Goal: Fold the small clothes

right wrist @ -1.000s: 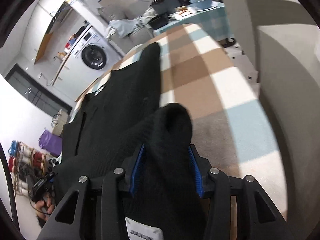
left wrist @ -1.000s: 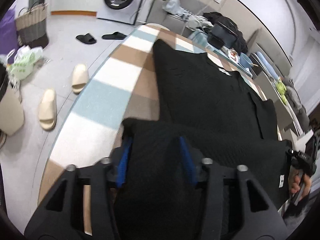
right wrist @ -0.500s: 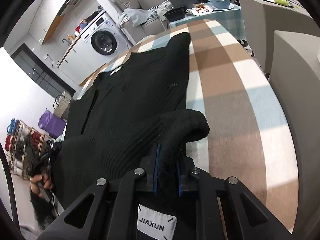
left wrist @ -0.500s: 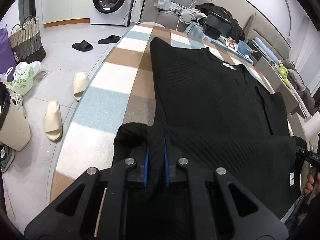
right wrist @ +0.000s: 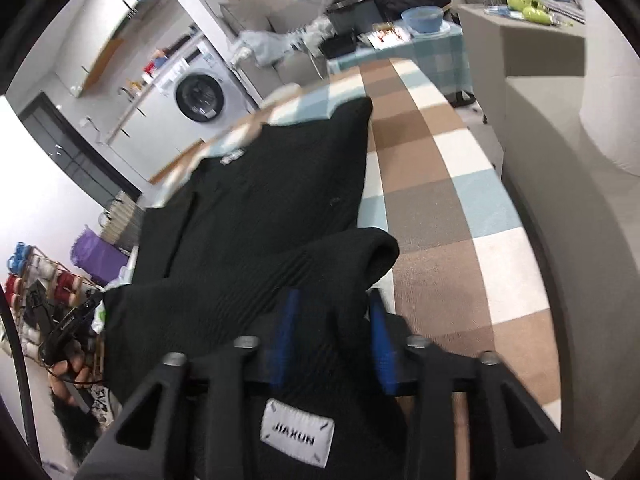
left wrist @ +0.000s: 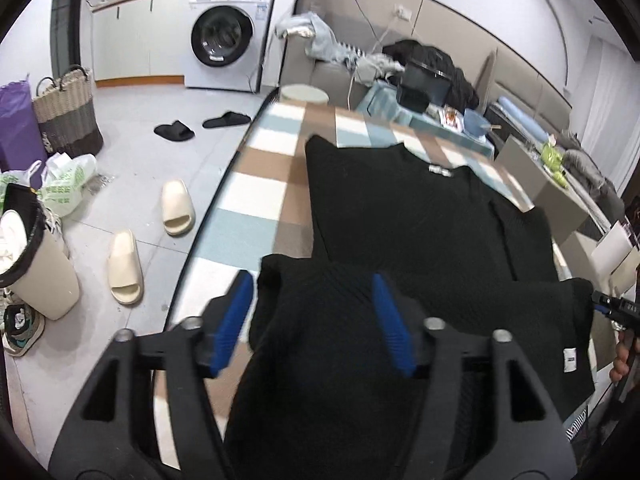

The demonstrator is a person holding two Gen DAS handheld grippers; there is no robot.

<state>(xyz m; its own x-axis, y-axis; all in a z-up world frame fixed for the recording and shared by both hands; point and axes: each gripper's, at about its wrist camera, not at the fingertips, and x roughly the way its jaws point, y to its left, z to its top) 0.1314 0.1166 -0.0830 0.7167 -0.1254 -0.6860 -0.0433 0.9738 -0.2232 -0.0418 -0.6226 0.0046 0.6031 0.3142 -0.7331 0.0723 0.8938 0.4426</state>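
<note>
A black knit sweater [left wrist: 404,216] lies flat on a table covered with a checked cloth [left wrist: 256,208], its hem folded up toward the collar. My left gripper [left wrist: 312,312] is open, its blue pads either side of the folded hem's left corner. My right gripper [right wrist: 332,332] is open too, its blue pads astride the right corner of the fold [right wrist: 360,256]. A white JIAXUN label [right wrist: 297,432] shows on the cloth under the right gripper. The sweater [right wrist: 280,184] also fills the middle of the right wrist view.
The table's left edge [left wrist: 208,224] drops to a floor with slippers [left wrist: 176,208], a bin [left wrist: 36,268] and a wicker basket [left wrist: 66,120]. A washing machine [left wrist: 224,40] and sofa with clothes [left wrist: 328,36] stand beyond. A grey cabinet [right wrist: 560,92] stands right of the table.
Both grippers were shut on the hem's corners half a second ago and have now opened, letting the fold go. Both have also drawn back slightly.
</note>
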